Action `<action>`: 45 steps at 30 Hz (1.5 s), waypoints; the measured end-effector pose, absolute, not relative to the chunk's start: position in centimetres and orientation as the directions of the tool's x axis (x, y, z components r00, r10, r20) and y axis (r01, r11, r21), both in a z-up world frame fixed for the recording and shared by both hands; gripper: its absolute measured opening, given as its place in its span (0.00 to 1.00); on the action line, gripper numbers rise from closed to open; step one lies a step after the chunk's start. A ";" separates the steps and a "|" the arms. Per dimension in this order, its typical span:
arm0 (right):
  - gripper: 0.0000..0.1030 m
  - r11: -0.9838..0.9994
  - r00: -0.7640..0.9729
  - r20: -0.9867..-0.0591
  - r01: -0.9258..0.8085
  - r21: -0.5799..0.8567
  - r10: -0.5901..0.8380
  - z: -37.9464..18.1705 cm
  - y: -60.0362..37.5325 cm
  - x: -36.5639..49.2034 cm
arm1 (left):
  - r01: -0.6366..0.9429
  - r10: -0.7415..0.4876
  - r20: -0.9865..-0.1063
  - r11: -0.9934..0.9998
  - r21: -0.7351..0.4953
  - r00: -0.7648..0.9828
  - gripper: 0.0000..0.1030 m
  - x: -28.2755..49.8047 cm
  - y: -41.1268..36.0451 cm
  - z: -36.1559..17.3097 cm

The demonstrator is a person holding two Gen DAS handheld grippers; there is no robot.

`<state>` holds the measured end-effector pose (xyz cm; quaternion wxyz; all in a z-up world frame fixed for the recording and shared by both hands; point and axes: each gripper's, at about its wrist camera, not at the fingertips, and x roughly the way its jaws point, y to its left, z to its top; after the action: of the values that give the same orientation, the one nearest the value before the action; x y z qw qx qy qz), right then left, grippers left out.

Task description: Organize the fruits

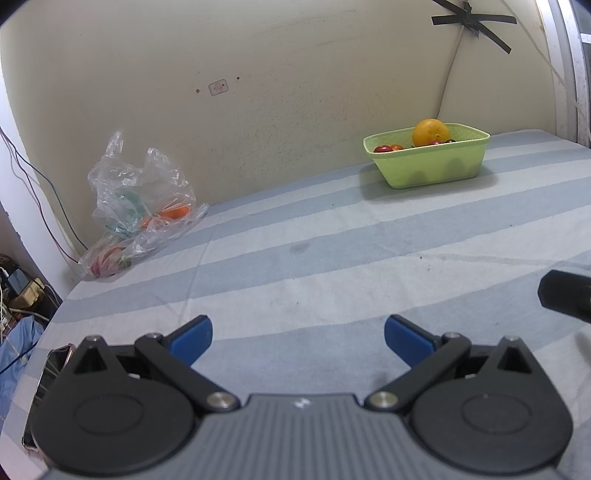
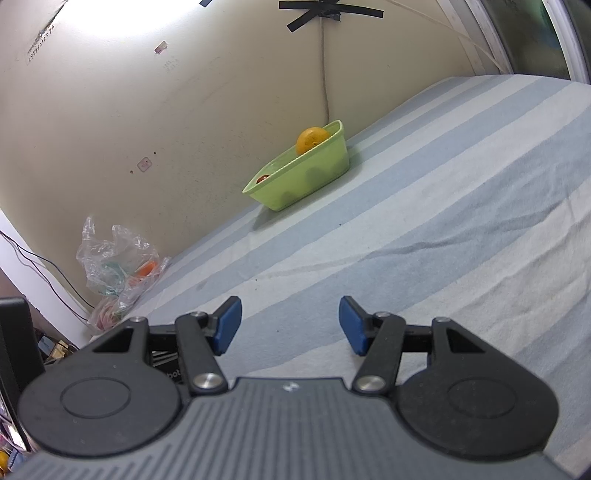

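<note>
A light green basket (image 1: 432, 168) (image 2: 314, 177) stands by the wall on the striped sheet (image 1: 332, 258). In it lie a large orange (image 1: 430, 131) (image 2: 312, 139) and small red tomatoes (image 1: 384, 148) (image 2: 263, 179). A crumpled clear plastic bag (image 1: 144, 199) (image 2: 118, 258) with orange fruit inside lies at the far left by the wall. My left gripper (image 1: 298, 341) is open with nothing between its blue pads, well short of both. My right gripper (image 2: 290, 325) is also open and holds nothing, low over the sheet.
The cream wall (image 1: 258, 92) runs behind the bed, with a cable taped to it (image 1: 469, 18). Wires and clutter (image 1: 22, 288) lie off the left edge. A dark gripper part (image 1: 565, 295) shows at the right edge of the left wrist view. A phone (image 1: 51, 369) lies near the left gripper.
</note>
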<state>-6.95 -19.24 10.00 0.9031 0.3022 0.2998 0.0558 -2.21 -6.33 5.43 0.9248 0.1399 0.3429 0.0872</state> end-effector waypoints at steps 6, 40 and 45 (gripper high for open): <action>0.59 0.811 0.814 -0.508 0.080 0.579 0.282 10.0 -19.3 -7.0 | -0.065 0.259 -0.607 0.945 0.322 0.752 1.00 -2.2 -6.3 5.4; 0.59 0.808 0.812 -0.516 0.097 0.581 0.273 10.0 -19.1 -6.9 | -0.091 0.281 -0.615 0.943 0.321 0.737 1.00 -2.2 -6.2 5.3; 0.59 0.808 0.812 -0.515 0.097 0.581 0.273 10.0 -19.0 -6.9 | -0.091 0.283 -0.616 0.942 0.324 0.735 1.00 -2.2 -6.2 5.2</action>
<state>-6.93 -19.01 9.98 0.9015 0.3059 0.3024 0.0486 -2.21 -6.17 5.20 0.9213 0.1373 0.3494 0.1015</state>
